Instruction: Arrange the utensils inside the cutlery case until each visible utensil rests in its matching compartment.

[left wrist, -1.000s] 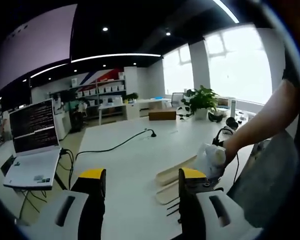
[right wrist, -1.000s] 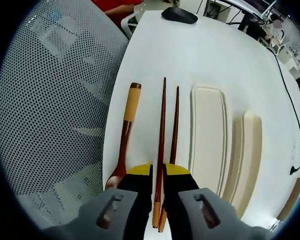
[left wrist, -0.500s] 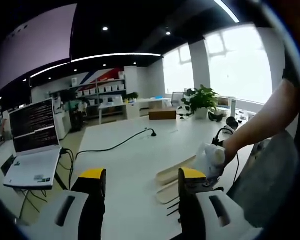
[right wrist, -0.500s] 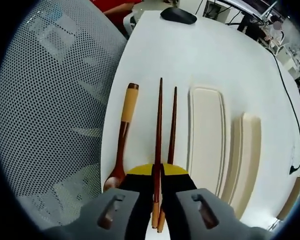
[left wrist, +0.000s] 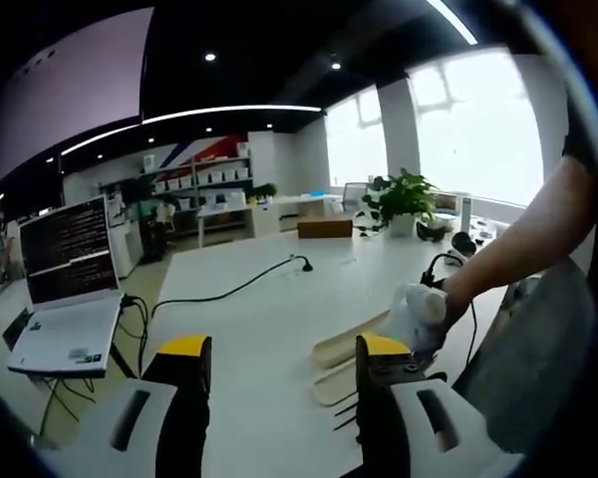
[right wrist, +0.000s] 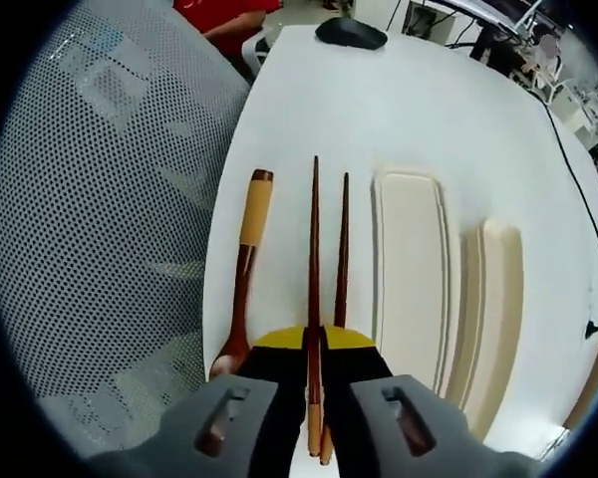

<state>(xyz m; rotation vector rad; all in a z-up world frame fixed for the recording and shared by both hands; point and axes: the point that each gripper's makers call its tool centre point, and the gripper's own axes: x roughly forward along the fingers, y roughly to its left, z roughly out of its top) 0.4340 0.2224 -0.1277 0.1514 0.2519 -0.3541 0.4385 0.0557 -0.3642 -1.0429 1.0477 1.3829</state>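
Grey mesh chair back (right wrist: 100, 199) crowds the white table (right wrist: 379, 110) edge, a black computer mouse (right wrist: 351, 33) at the far end. The cream cutlery case tray (right wrist: 411, 259) and its cream lid (right wrist: 490, 299) lie side by side — nothing visible inside. The right gripper (right wrist: 314, 344) clenches one dark wooden chopstick (right wrist: 313, 239); its twin (right wrist: 341, 249) lies just beside, then a tan-handled wooden spoon (right wrist: 247, 269). The left gripper (left wrist: 279, 351) hovers, jaws spread apart — an open white laptop (left wrist: 65, 299) well apart.

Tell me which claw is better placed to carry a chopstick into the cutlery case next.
The right claw: it is already shut on one chopstick, with the cutlery case lying just beside it. The left claw is open, holds nothing and points across the table.
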